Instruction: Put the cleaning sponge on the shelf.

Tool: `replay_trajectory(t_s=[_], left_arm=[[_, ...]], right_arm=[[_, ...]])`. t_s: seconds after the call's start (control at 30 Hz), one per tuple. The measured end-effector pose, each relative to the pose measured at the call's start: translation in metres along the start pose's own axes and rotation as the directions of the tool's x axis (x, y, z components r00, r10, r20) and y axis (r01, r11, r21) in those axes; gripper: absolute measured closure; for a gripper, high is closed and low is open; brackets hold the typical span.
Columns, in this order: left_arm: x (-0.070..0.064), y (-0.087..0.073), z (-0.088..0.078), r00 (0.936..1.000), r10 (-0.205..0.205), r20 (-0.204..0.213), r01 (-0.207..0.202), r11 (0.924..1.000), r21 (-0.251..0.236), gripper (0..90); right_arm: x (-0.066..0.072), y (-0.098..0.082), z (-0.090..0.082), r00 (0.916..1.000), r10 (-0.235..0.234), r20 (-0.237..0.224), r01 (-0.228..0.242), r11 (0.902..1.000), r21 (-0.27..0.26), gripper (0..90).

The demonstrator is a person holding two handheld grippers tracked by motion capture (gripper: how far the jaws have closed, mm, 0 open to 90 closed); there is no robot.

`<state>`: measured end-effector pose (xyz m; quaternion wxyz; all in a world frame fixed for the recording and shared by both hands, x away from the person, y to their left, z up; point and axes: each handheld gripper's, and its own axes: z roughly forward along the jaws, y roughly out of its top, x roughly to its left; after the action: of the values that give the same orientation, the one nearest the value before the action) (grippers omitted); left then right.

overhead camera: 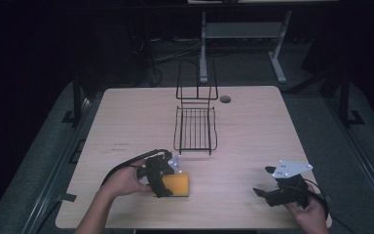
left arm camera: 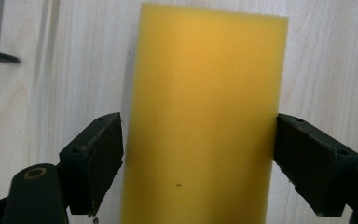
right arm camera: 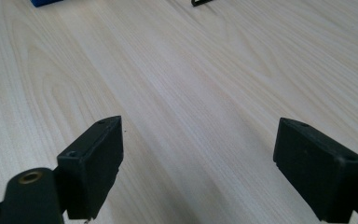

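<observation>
Nearest the person's edge of the pale wooden table [overhead camera: 253, 131], the right hand [overhead camera: 311, 214] held the right gripper [overhead camera: 265, 191] low over the boards at the near right corner, its grey three-cornered plate [overhead camera: 288, 168] on top and its cable curling back toward the wrist. In the right gripper view its two black jaws stood wide apart with nothing but bare wood grain between them, and a small blue object [right arm camera: 46, 2] and a bit of black wire showed at the far top edge, too cropped to identify. A little farther in, on the near left, the left hand [overhead camera: 124, 180] held the left gripper [overhead camera: 168, 178] at a yellow sponge block [overhead camera: 177, 184] that lay flat on the table. In the left gripper view the jaws straddled the block's long sides: the right jaw sat against the yellow edge, while the left jaw stood just beside the other edge with a thin dark gap or shadow there, so the gripper looked not fully closed on the sponge [left arm camera: 205, 121]. Beyond the sponge, near the table's middle, lay a black wire rack [overhead camera: 195, 127] with its tray flat on the wood and a tall wire frame rising at its far end. Just past it, a small round grommet hole [overhead camera: 225, 99] sat near the far edge, and behind the table the legs of a grey stand [overhead camera: 243, 34] stood in the dark room.
</observation>
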<state>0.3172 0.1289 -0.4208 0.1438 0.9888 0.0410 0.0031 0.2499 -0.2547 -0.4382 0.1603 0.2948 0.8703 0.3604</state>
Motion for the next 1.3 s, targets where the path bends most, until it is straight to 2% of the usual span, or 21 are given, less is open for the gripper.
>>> replay_trajectory(t_s=[0.5,0.8,0.93,1.3], left_arm=[[0.0,0.003,0.008,0.9999,0.006,0.009,-0.006,0.9999,0.008,17.1],[-0.001,0.006,0.015,0.9998,0.018,0.009,-0.018,0.9994,0.03,17.1],[-0.001,0.007,0.017,0.9995,0.032,0.004,-0.032,0.9985,0.044,17.5],[-0.001,0.007,0.018,0.9994,0.034,0.007,-0.034,0.9984,0.045,20.4]], right_arm=[[0.001,0.0,0.0,0.9999,-0.001,-0.01,0.001,1.0,0.002,15.6],[0.001,0.0,0.0,0.9999,-0.002,-0.013,0.002,1.0,0.001,15.6],[0.0,0.0,0.0,0.9999,-0.005,-0.015,0.005,1.0,0.002,15.6],[0.001,0.0,0.0,0.9998,-0.004,-0.018,0.004,1.0,0.003,15.6]])
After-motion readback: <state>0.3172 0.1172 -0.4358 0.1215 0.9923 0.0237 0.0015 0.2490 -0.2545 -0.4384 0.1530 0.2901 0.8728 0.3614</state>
